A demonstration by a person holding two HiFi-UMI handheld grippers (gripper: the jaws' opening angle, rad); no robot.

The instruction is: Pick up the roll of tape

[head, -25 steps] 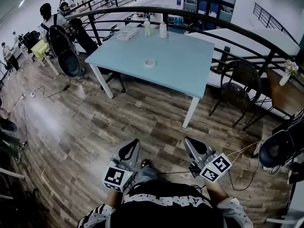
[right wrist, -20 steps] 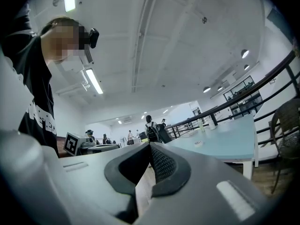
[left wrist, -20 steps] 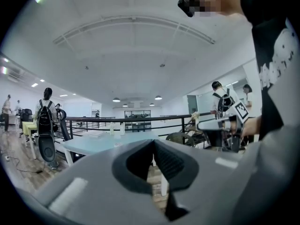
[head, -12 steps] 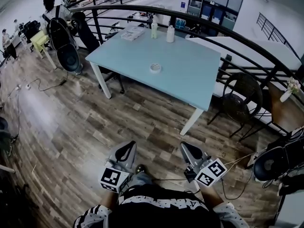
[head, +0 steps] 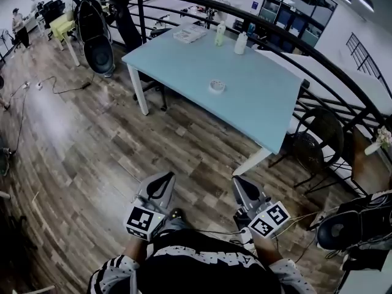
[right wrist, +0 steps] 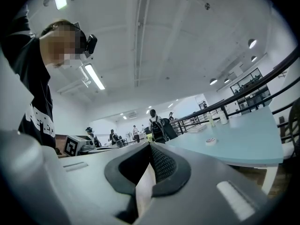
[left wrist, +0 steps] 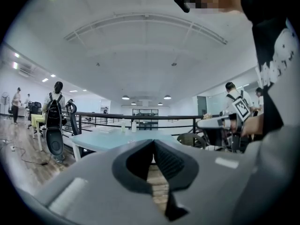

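Pale blue worktop [head: 257,103] looks a bit bigger and nearer than a moment ago, so the person is walking up to it. The roll of tape [head: 216,86] lies flat near its middle, well away from both grippers. The left gripper [head: 163,179] and right gripper [head: 242,184] are clenched on nothing, held low by the body. Brown wood floor [head: 92,146] lies between, and a black rail [head: 202,0] curves behind the worktop.

The floor [head: 92,146] is grainy wood, the table top [head: 257,97] smooth matt, the left hand-held gripper [left wrist: 152,143] matt plastic.
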